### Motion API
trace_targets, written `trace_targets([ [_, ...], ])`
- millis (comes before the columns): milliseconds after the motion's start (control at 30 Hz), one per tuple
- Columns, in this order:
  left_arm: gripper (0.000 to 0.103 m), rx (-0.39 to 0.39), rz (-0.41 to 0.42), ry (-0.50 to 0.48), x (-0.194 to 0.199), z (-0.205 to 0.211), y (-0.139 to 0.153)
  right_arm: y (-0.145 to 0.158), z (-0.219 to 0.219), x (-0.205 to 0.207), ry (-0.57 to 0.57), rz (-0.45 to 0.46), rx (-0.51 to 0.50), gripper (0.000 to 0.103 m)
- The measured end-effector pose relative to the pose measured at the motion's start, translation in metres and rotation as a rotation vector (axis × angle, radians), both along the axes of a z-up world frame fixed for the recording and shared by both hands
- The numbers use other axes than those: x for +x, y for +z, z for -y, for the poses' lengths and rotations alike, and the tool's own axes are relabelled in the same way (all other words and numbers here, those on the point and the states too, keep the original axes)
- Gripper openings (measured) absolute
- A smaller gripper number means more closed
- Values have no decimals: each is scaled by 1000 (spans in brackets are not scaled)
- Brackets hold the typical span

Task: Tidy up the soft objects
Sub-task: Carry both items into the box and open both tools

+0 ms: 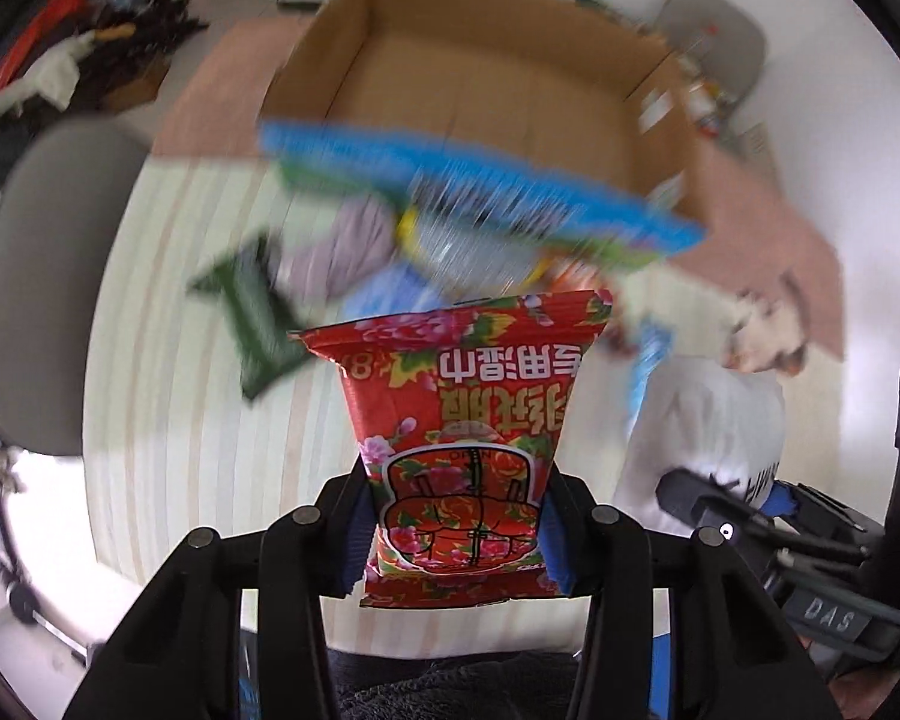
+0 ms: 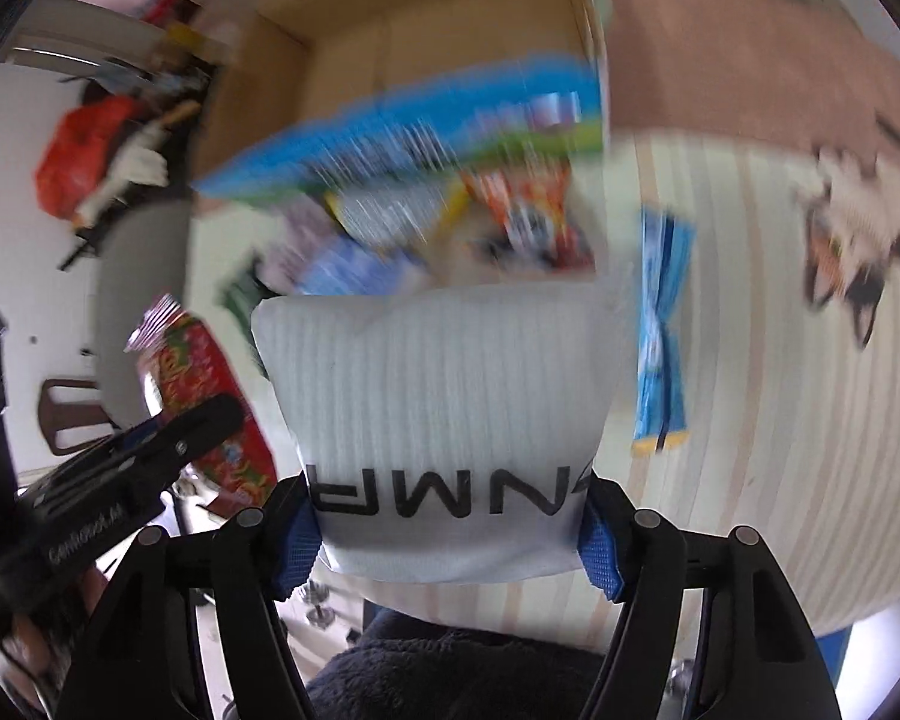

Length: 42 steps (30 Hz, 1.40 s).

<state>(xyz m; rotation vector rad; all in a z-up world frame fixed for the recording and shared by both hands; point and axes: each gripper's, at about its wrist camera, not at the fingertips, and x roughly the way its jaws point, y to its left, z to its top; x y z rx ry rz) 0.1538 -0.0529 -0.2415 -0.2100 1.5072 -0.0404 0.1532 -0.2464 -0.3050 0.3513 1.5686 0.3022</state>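
My left gripper (image 1: 455, 525) is shut on a red flowered wet-wipe packet (image 1: 459, 420), held above the striped table. My right gripper (image 2: 450, 531) is shut on a white ribbed cloth pouch (image 2: 438, 414) with black letters; it also shows in the left wrist view (image 1: 714, 420). The red packet shows at the left in the right wrist view (image 2: 210, 402). Ahead lies a blurred pile of soft packets: a large blue and green pack (image 1: 480, 180), a purple item (image 1: 354, 240), a dark green packet (image 1: 252, 318), an orange packet (image 2: 522, 210). Behind stands an open cardboard box (image 1: 492, 78).
A blue packet (image 2: 660, 348) lies on the striped table (image 1: 180, 420) to the right. A cat plush (image 2: 858, 228) lies farther right near a pink mat (image 2: 750, 60). A grey chair (image 1: 54, 276) stands at the left edge. Clutter sits on the floor far left.
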Motion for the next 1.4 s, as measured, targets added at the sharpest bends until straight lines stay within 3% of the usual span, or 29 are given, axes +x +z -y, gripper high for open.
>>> trace_targets([
  [67, 42, -19, 24, -20, 35, -1, 20, 31, 4, 20, 7, 52, 9, 72],
  [167, 42, -8, 55, -57, 94, 4, 36, 55, -5, 68, 18, 98, 7, 72],
  [267, 42, -3, 45, -81, 163, 4, 24, 61, -5, 121, 3, 138, -46, 72],
  [400, 42, -9, -28, -124, 245, 2, -16, 35, -9, 196, -46, 118, -88, 72],
  [533, 42, -9, -113, -162, 313, 8, -62, -13, -31, 268, -48, 91, -160, 72],
  [633, 42, -28, -182, -190, 343, 10, -99, -54, -39, 313, -39, 49, -189, 72],
  [733, 42, -14, -214, -223, 363, 15, -130, -83, -47, 343, -20, 21, -226, 72],
  [933, 43, -22, -264, -256, 377, 26, -154, -120, -55, 366, 14, -10, -296, 74],
  [1100, 50, -48, -278, -232, 378, 23, -145, -125, -57, 371, 14, -53, -281, 91],
  [1167, 59, -28, -258, -253, 375, 23, -134, -116, -59, 370, 24, -33, -296, 94],
  [1233, 86, -14, -233, -252, 372, 21, -122, -106, -60, 367, 22, -26, -302, 94],
  [1400, 101, 59, -137, -276, 359, 17, -92, -77, -60, 352, 11, 15, -339, 103],
])
